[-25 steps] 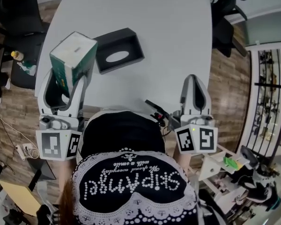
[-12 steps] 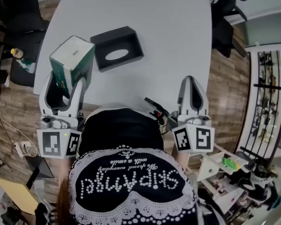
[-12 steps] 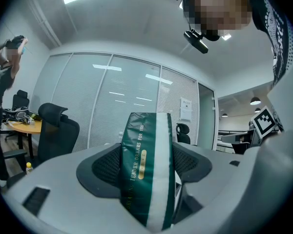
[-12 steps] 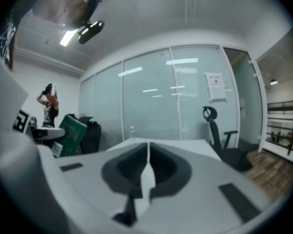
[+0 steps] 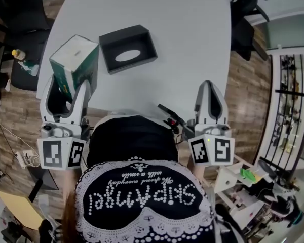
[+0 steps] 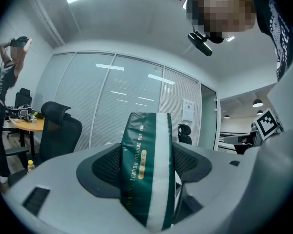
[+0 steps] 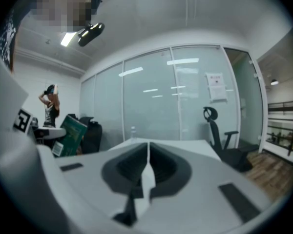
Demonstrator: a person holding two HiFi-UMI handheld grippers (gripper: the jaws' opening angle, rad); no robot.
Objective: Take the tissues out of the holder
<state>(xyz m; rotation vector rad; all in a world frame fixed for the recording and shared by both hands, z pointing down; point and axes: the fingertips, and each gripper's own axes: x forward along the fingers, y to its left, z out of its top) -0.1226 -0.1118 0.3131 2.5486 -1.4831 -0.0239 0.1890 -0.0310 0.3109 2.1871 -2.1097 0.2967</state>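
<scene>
Tissue pack (image 5: 74,65) out of holder (image 5: 142,47)
Left gripper (image 5: 68,85) clamps it near the desk's (image 5: 182,44) left edge; right gripper (image 5: 210,92) closed, empty.

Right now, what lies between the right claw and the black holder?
Only bare white table separates the right claw from the black holder; the head view shows it.

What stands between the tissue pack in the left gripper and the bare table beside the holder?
Nothing visible. The left gripper is shut on the tissue pack, already out of the black holder, and only white table shows between pack and holder.
</scene>
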